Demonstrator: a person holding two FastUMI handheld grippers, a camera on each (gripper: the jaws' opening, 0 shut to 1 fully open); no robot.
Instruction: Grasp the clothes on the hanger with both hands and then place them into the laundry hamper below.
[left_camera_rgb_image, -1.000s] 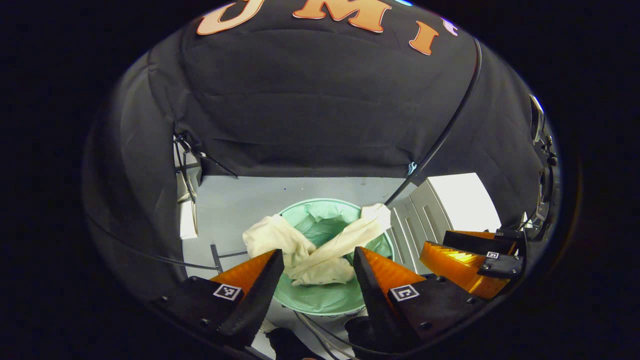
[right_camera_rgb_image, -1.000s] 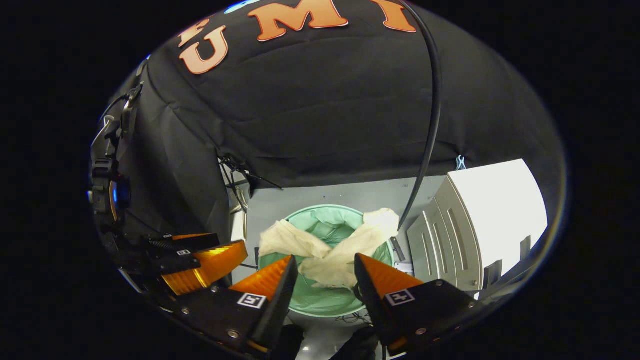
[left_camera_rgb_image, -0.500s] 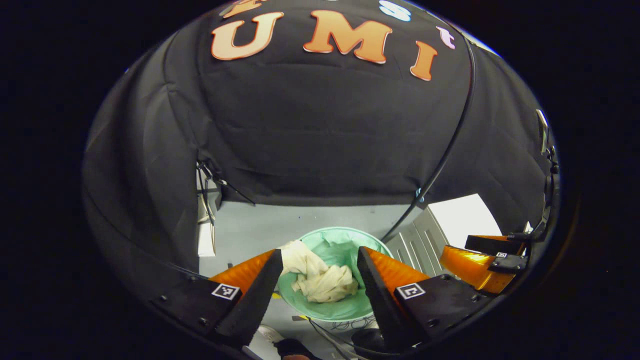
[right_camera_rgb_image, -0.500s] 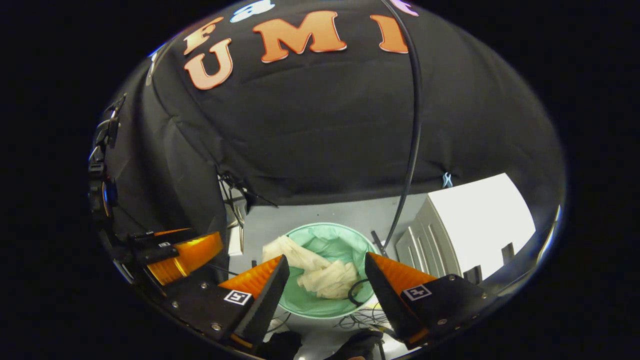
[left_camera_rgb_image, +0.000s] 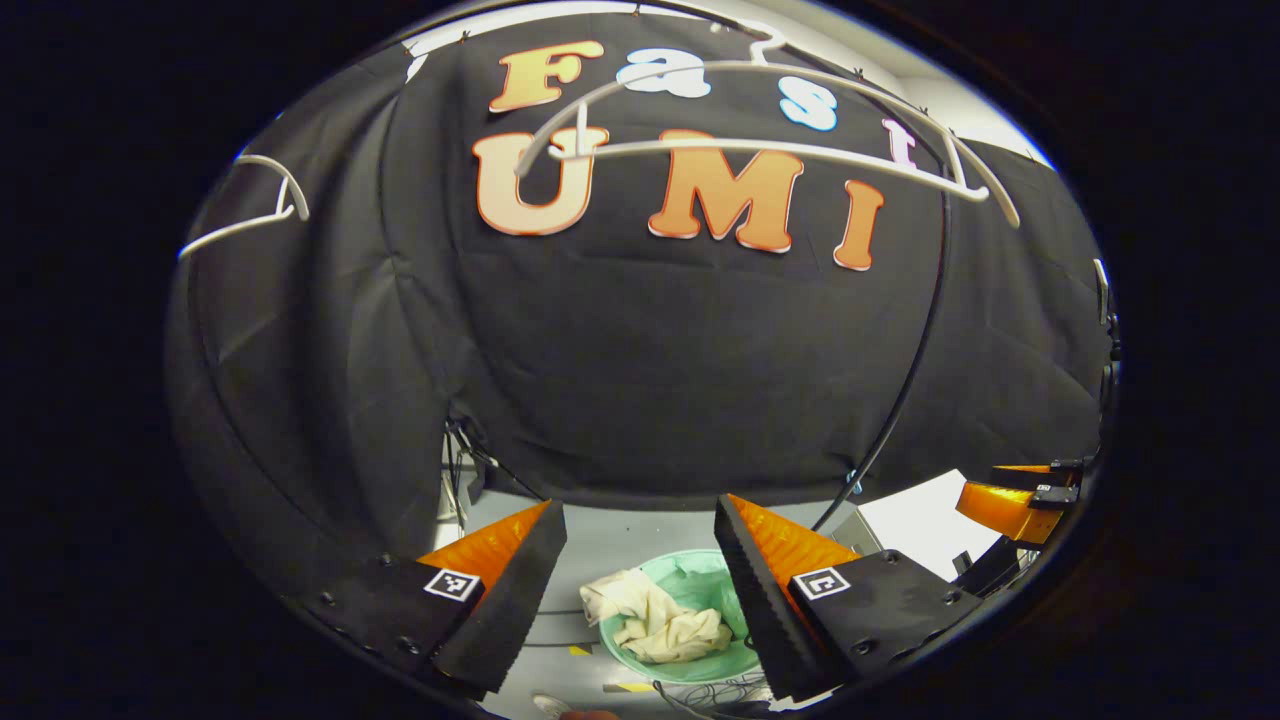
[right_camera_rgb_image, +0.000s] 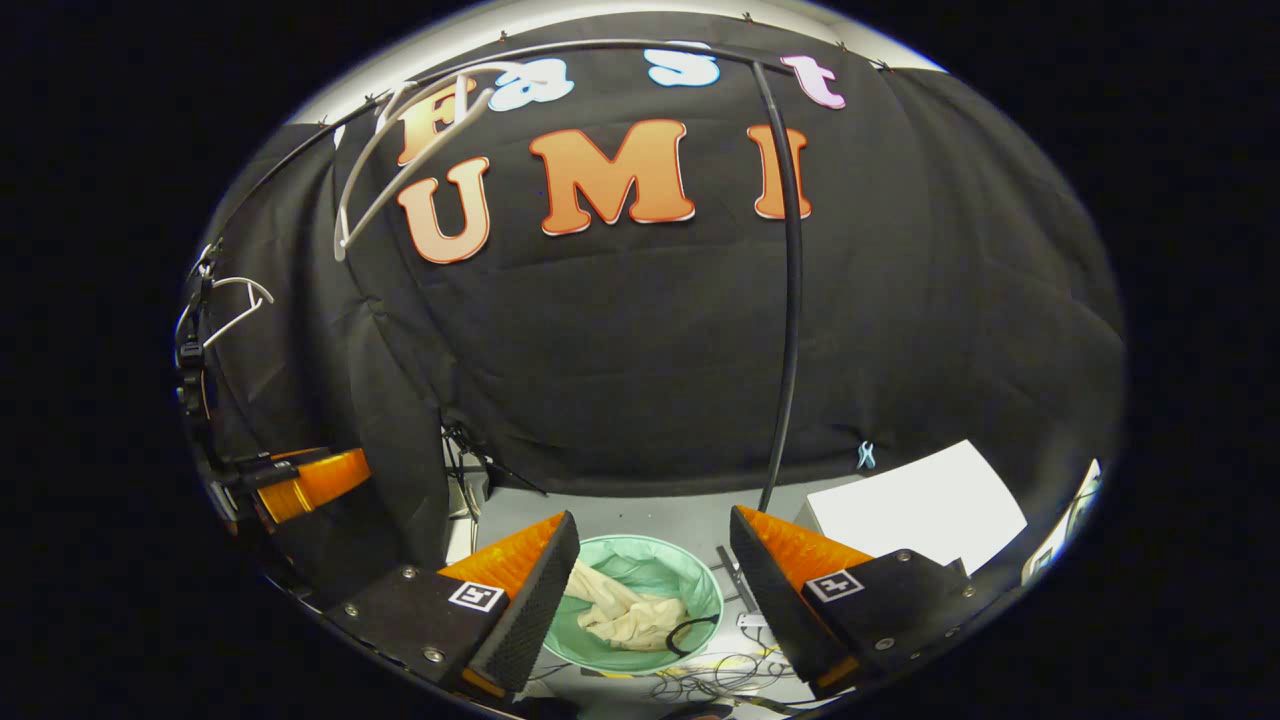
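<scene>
Left gripper view: cream garment lies inside the green hamper — white hanger above it bare. Both claws, left gripper and right gripper, spread and empty — task appears complete.

Your left gripper had two wedge-shaped fingers, bright orange on the outer ribbed faces with black foam-looking pads on the inside. Each one sat on a black block with a small square black-and-white marker and a few screws. Your right gripper was the same build: orange wedges, black pads, marker tags, silver screws.
</scene>
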